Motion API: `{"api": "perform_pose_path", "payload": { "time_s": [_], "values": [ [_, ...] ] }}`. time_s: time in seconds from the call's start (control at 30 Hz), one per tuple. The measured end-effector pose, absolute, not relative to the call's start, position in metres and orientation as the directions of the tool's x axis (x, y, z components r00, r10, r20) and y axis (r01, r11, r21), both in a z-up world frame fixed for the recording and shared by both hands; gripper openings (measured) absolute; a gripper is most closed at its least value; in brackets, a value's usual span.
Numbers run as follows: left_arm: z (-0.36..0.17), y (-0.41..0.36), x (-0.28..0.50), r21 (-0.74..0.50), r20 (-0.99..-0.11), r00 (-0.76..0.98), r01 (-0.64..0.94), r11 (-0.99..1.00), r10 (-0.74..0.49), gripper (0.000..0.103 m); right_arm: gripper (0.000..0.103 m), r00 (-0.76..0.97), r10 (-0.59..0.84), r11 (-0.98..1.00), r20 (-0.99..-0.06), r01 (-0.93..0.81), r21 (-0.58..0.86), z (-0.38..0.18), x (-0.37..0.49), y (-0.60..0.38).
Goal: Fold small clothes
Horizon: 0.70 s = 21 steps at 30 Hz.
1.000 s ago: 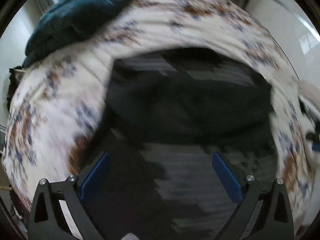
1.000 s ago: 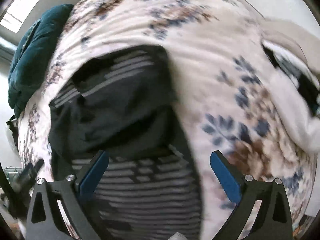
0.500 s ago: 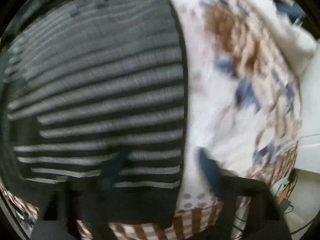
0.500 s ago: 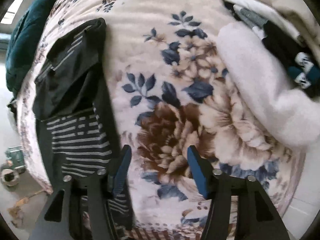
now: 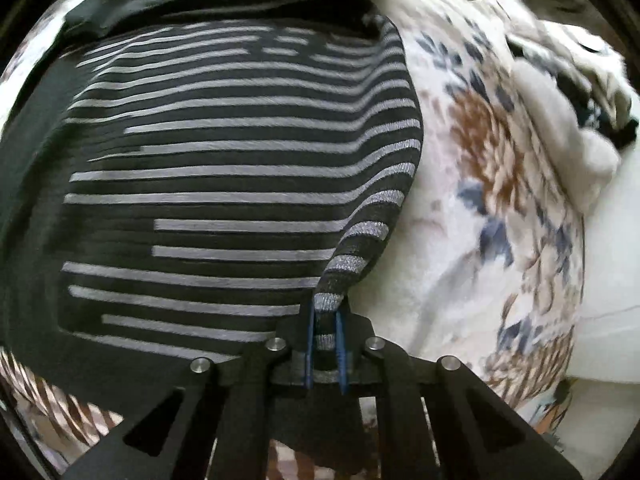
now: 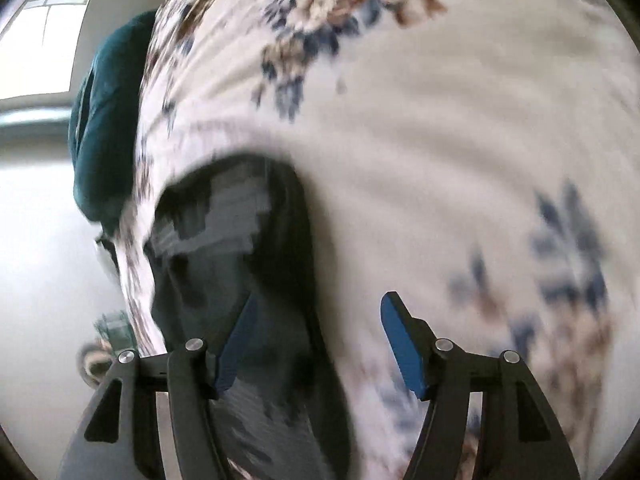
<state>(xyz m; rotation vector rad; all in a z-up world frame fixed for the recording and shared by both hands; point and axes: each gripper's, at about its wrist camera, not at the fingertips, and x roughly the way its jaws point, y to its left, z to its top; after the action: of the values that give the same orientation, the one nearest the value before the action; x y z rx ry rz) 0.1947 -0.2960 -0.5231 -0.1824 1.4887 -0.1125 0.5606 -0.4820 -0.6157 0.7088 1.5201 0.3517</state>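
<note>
**Tongs: left clamped on the hem, right apart**

Left gripper [image 5: 325,338] points steeply down, its blue pads pinched on the lifted edge of the striped garment [image 5: 224,168], one black piece with grey stripes lying on the floral blanket [image 5: 480,208]; right gripper [image 6: 318,344] tilts less steeply, jaws partway apart, nothing pressed between them, the garment's dark edge below. Only the left view shows the pile of clothes [image 5: 568,92]; only the right shows one teal cushion [image 6: 104,120].

bare floral blanket [image 5: 460,240] right of striped garment [image 5: 240,160], clothes pile [image 5: 568,92] beyond
</note>
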Motion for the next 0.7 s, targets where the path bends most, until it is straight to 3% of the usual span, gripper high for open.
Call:
{"api": "perform_pose_path", "payload": {
  "time_s": [0.17,0.2,0.23,0.27,0.43,0.7],
  "values": [
    [-0.507,-0.276,0.19,-0.218,-0.973,0.109,-0.118,0.969,-0.206,0.007,0.058,-0.003,0.729,0.648,-0.685,0.326,0.688,-0.664,0.612,-0.454],
    [-0.506,-0.272,0.187,-0.22,-0.972,0.115,-0.129,0.967,-0.206,0.006,0.048,-0.024,0.726,0.656,-0.687,0.321,0.683,-0.669,0.615,-0.446],
    [-0.502,-0.266,0.185,-0.221,-0.971,0.122,-0.138,0.965,-0.205,0.006,0.022,-0.048,0.718,0.671,-0.694,0.311,0.673,-0.673,0.616,-0.436],
    [-0.5,-0.263,0.182,-0.226,-0.969,0.132,-0.148,0.963,-0.207,0.006,0.009,-0.066,0.696,0.698,-0.715,0.296,0.652,-0.674,0.616,-0.426],
    [-0.468,-0.225,0.183,-0.241,-0.959,0.195,-0.19,0.952,-0.204,0.006,0.008,-0.022,0.638,0.752,-0.77,0.231,0.617,-0.639,0.618,-0.403],
    [-0.419,-0.138,0.169,-0.282,-0.935,0.299,-0.301,0.911,-0.191,0.006,0.008,-0.032,0.571,0.821,-0.82,0.038,0.57,-0.525,0.631,-0.313]
  ]
}}
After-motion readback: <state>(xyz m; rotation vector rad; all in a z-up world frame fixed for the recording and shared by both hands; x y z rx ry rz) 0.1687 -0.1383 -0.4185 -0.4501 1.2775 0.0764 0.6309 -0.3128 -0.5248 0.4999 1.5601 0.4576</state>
